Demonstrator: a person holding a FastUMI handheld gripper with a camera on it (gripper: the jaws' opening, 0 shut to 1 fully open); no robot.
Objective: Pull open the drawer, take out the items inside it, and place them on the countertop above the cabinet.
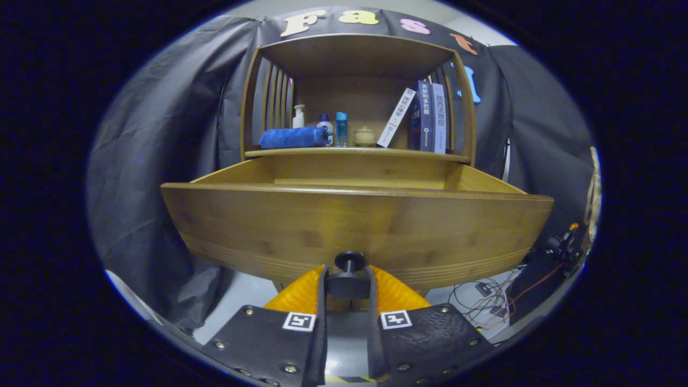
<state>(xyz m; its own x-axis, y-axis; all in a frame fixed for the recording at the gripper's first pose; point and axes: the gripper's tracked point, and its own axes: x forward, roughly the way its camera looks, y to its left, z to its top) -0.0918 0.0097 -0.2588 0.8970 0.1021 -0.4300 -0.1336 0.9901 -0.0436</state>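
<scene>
The wide bamboo-wood drawer [355,226] w/ its curved, smooth front panel is already pulled well out of the cabinet, so step one looks done or nearly so; the gripper [347,285] is clamped on the small dark round drawer knob [350,262], both fingers pressing the knob's base from either side. What's inside the drawer can't be told from here: the front panel hides the floor, only the bare inner side walls & back wall show above its top edge, so no items visible yet. Left to do, by my read: let go of the knob, lift over the front edge, fetch whatever lies inside, set it on the flat wooden countertop [301,152] above the drawer. That countertop sits under a slatted-side wooden shelf hutch [357,54] & is fairly crowded: a rolled blue fuzzy towel [293,137] at its left part, then a white pump bottle [299,116], a white-and-blue plastic bottle [325,127], a clear blue glassy bottle [341,128], a small beige lidded ceramic jar [364,136], a leaning white paperback [396,118] & upright dark-blue books [430,117]. Free room seems mostly along the front lip. Wood grain is matte, w/ fine grooved lines along the drawer front's lower edge. Loose thin cables [486,303] lie on the pale floor beyond the fingers, beside the drawer.
</scene>
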